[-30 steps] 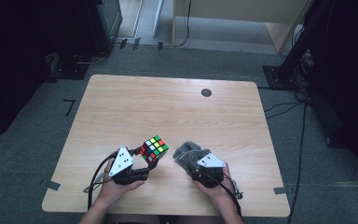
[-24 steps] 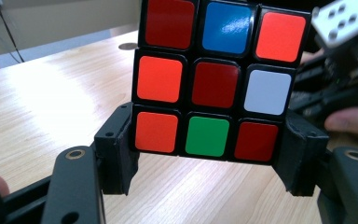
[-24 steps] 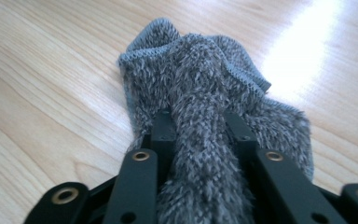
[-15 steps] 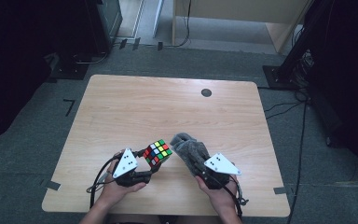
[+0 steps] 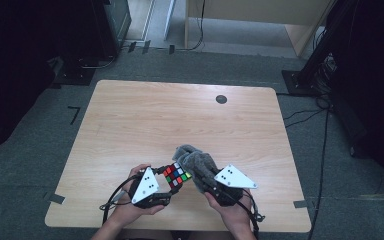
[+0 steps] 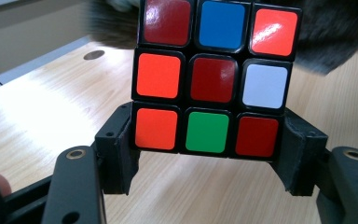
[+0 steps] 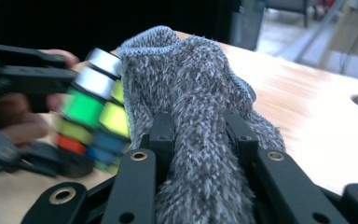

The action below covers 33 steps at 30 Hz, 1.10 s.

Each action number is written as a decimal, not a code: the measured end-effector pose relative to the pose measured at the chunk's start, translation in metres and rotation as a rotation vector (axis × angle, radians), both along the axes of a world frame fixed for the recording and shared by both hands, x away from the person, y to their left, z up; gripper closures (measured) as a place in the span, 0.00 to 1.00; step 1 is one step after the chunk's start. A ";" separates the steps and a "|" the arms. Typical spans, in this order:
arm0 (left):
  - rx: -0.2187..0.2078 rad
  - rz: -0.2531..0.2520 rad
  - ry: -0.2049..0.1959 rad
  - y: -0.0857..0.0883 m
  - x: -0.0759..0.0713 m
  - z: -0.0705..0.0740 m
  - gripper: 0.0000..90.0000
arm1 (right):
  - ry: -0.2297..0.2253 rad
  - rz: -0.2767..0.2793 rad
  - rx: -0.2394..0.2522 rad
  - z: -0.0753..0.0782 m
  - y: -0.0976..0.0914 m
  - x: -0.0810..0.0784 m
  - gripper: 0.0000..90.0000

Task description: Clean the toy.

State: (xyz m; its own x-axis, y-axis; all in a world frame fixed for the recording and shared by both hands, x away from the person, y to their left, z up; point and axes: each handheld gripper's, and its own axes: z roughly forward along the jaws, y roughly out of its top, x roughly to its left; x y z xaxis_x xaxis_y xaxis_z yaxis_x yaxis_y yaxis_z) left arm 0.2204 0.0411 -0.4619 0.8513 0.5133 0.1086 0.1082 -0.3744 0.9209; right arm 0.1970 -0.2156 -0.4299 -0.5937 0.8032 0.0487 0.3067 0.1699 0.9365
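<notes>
Two things are held at the near edge of the table [image 5: 130, 125], one in each of my grippers. My left gripper [image 6: 207, 154] has its jaws closed on the puzzle cube [image 6: 209, 79], pressing on the two sides of its bottom row; the cube is lifted above the wood. In the left gripper view its top row is cut off by the frame, so I cannot see the cube's upper edge.

My right gripper [image 7: 200, 135] grips the grey cloth [image 7: 196, 107], and its jaws have just been closing with the cloth bunched between them. The cloth covers the inner faces of the jaws (the pads are hidden under the fibres). In the high view the cloth [image 5: 196, 162] is just right of the cube [image 5: 176, 176] and seems to touch it, but the contact itself I cannot make out. In the right gripper view the cube [image 7: 91, 116] is blurred, and its far side is hidden behind the cloth.

A dark round hole [image 5: 221, 99] lies at the far right of the table.
</notes>
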 end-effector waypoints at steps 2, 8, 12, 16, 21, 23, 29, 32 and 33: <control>0.016 0.015 -0.002 0.002 0.002 0.000 0.38 | 0.022 -0.022 0.025 0.000 -0.005 0.002 0.77; 0.056 0.006 -0.013 -0.006 -0.001 -0.001 0.38 | -0.029 0.047 0.044 0.014 0.009 -0.012 0.76; 0.048 0.004 -0.019 -0.005 -0.003 0.002 0.38 | -0.021 0.036 0.014 0.008 0.011 -0.010 0.76; 0.102 0.069 -0.043 -0.008 -0.002 0.002 0.38 | 0.024 -0.063 -0.031 0.004 0.002 -0.003 0.76; 0.261 0.149 -0.017 -0.022 0.001 -0.001 0.38 | -0.121 0.076 -0.094 0.019 0.024 -0.023 0.76; 0.281 0.144 -0.004 -0.024 0.000 0.000 0.38 | -0.139 0.141 -0.181 0.015 0.040 -0.028 0.76; 0.330 0.148 -0.007 -0.028 -0.002 0.001 0.38 | -0.171 0.181 -0.432 -0.002 0.061 -0.029 0.76; 0.323 0.137 -0.001 -0.029 -0.001 0.000 0.38 | -0.185 0.062 -0.475 0.002 0.056 -0.025 0.76; 0.322 0.134 -0.001 -0.029 -0.001 -0.001 0.38 | -0.179 0.034 -0.464 0.003 0.052 -0.024 0.76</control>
State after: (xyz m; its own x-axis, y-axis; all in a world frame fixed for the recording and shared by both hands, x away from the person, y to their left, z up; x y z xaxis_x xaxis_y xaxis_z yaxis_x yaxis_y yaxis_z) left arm 0.2191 0.0116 -0.4625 0.7785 0.5599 0.2838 0.1754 -0.6282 0.7581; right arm 0.1732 -0.1633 -0.4265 -0.5859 0.6965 -0.4143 0.1350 0.5880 0.7975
